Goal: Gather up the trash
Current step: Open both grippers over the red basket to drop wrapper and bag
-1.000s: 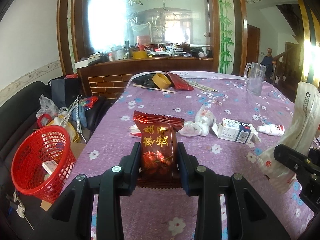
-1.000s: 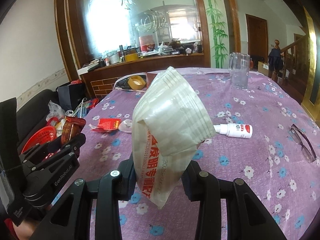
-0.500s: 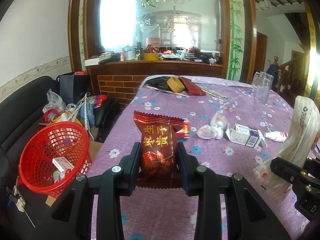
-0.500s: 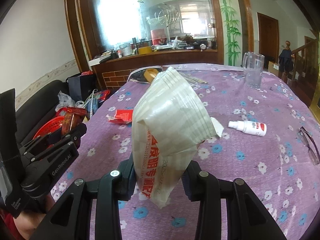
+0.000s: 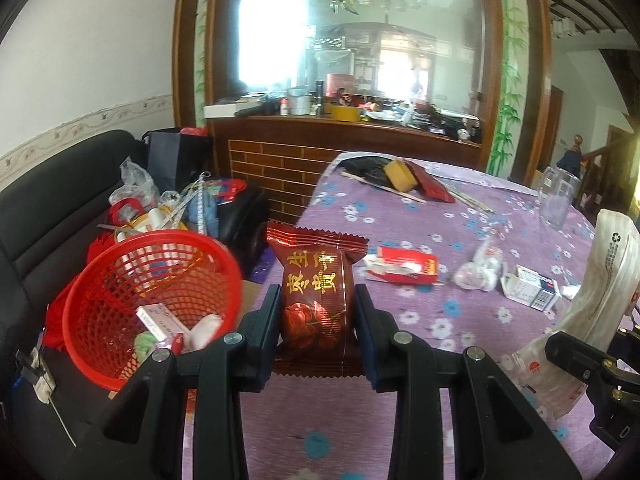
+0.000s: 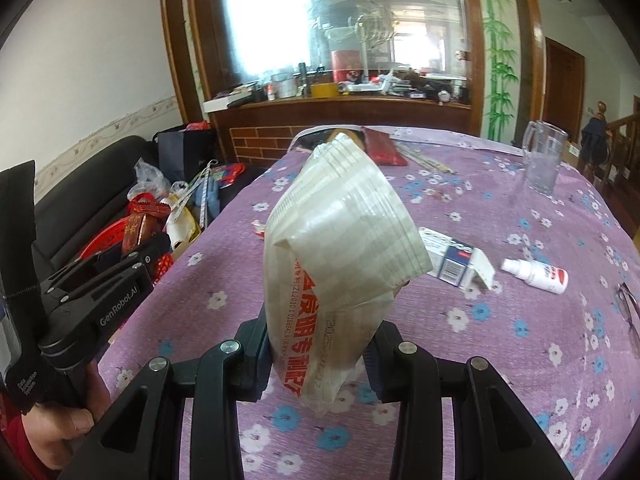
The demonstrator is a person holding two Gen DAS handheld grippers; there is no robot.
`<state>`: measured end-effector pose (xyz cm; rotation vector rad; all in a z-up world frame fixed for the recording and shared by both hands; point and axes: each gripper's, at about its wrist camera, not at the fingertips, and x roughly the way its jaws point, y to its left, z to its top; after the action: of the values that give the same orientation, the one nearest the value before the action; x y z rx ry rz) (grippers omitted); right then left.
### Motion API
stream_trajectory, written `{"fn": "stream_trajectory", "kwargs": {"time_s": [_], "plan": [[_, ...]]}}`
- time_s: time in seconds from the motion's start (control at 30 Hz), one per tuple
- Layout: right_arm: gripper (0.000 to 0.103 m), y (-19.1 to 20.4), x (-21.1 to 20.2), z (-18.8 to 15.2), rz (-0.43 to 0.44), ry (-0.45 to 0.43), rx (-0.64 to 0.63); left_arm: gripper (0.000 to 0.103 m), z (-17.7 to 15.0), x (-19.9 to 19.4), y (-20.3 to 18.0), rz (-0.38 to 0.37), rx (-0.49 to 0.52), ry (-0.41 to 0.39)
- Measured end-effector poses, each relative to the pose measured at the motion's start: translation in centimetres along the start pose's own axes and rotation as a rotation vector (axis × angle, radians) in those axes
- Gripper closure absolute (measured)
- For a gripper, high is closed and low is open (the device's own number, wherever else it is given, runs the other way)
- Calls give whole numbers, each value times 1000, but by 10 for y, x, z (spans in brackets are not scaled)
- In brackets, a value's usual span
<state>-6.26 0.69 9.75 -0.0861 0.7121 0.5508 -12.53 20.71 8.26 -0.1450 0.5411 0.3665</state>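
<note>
We have both grippers loaded above the purple flower-print worktop (image 5: pixel 460 216). The left gripper (image 5: pixel 316 316) is clamped partway closed on a dark red foil snack packet with gold characters (image 5: pixel 316 284), which stands upright between the jaws with its crimped top edge up. The right gripper (image 6: pixel 320 344) is likewise closed partway on a crumpled translucent white plastic bag with red print (image 6: pixel 340 248), whose long axis rises up and tips toward the right of that view. The relation that matters for the drop: the round red plastic mesh basket (image 5: pixel 152 304) sits off the worktop's left edge, on the black sofa side, lower than and just left of the left gripper's jaws. In the right wrist view the basket (image 6: pixel 108 240) lies beyond the left gripper (image 6: pixel 120 272), so we judge the left hand (image 6: pixel 68 412) clearly nearer and the one to release first. The basket already holds a small white box and some scraps. Still on the worktop, well right of the basket: a flat red wrapper (image 5: pixel 404 270), a wad of white tissue (image 5: pixel 480 272), a small opened white carton (image 5: pixel 528 294).
</note>
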Motion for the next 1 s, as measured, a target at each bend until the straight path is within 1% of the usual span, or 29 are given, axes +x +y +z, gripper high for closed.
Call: {"fn": "stream_trajectory", "kwargs": {"time_s": [0.2,0.47,0.57,0.7,0.8,1.0], "plan": [[61,31,15,12,37,48,-83,70,3,-3,35,48,-38,-1],[61,75,35,37,142,120,-159,70,3,1,93,134,-106,12],[61,90,42,45,172,133,-177,70,2,4,113,163,-131,21],[61,117,50,53,208,145,-210,69,1,7,137,189,-163,27],[61,132,59,60,224,158,-228,69,0,8,147,202,-172,32],[61,161,84,72,266,204,-243,70,-2,17,164,206,-176,57]]}}
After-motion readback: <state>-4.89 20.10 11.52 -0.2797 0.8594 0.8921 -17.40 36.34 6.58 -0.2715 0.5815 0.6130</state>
